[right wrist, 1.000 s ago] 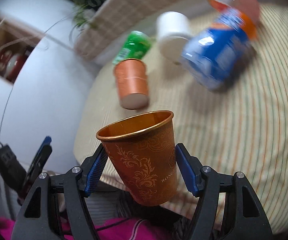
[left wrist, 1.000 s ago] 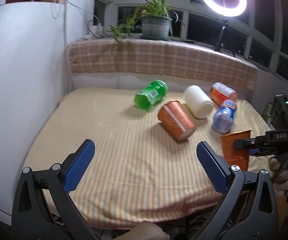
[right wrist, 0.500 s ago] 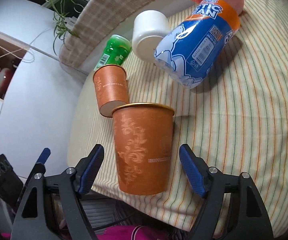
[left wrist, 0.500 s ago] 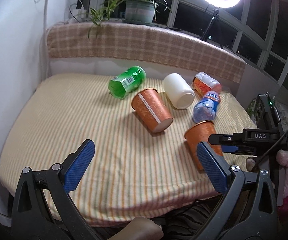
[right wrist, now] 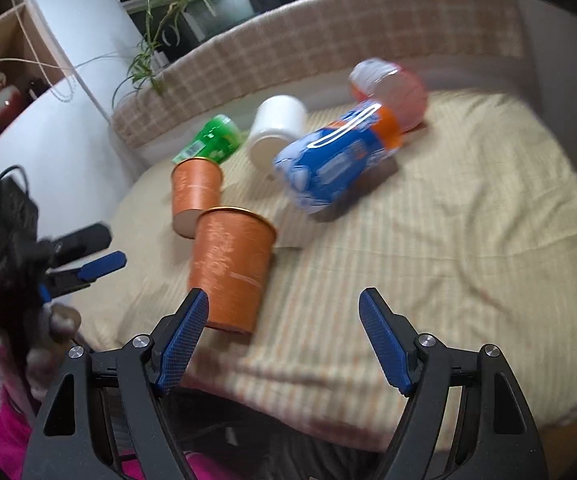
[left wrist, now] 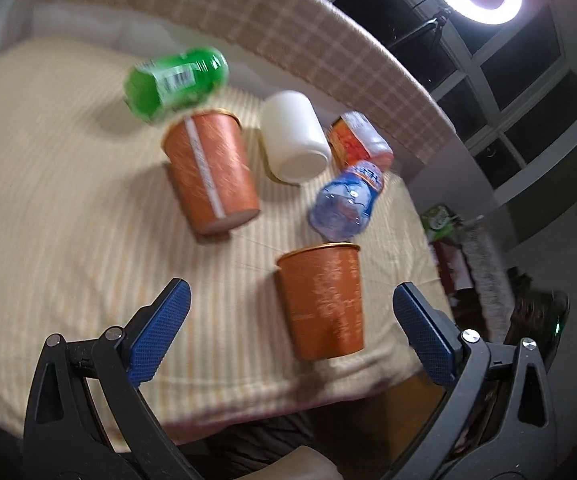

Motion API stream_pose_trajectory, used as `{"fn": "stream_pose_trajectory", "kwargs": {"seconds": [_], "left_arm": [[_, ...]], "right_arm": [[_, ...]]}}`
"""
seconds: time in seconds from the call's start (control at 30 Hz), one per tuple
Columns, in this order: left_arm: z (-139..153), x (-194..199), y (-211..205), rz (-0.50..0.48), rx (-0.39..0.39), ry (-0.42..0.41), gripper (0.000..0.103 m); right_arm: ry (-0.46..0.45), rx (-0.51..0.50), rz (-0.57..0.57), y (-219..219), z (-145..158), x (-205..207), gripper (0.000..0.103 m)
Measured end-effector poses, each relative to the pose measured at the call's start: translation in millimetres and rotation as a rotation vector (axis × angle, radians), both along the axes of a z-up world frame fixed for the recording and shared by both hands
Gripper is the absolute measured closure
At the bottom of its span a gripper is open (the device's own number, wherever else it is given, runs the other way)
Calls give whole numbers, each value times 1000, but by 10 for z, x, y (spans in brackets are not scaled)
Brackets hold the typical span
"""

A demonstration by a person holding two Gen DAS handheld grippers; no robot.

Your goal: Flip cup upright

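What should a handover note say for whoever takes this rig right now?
Left gripper: open, empty, hovering near the front edge of the bed.
Right gripper: open, empty, just right of the upright cup.
Upright cup: standing mouth up on the bed, free of both grippers. That one looks done.
Second orange cup: lying on its side behind it, beside the green bottle.
Left: flip that cup, if it counts.
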State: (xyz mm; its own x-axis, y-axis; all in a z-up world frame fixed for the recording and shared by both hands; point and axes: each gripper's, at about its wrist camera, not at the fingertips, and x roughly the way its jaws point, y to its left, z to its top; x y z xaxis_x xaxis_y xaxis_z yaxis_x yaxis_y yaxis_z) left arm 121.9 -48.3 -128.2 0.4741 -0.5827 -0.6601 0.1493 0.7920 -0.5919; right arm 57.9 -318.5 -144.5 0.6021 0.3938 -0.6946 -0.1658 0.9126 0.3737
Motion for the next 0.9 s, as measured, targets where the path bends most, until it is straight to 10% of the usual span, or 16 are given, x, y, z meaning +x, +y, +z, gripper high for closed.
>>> {"fn": "stream_pose_trajectory", "kwargs": {"seconds": [0.9], "left_arm": [[-382, 453, -522, -87, -69, 199, 22]], "right_arm": [[-11, -16, -107, -281, -34, -219, 25]]}}
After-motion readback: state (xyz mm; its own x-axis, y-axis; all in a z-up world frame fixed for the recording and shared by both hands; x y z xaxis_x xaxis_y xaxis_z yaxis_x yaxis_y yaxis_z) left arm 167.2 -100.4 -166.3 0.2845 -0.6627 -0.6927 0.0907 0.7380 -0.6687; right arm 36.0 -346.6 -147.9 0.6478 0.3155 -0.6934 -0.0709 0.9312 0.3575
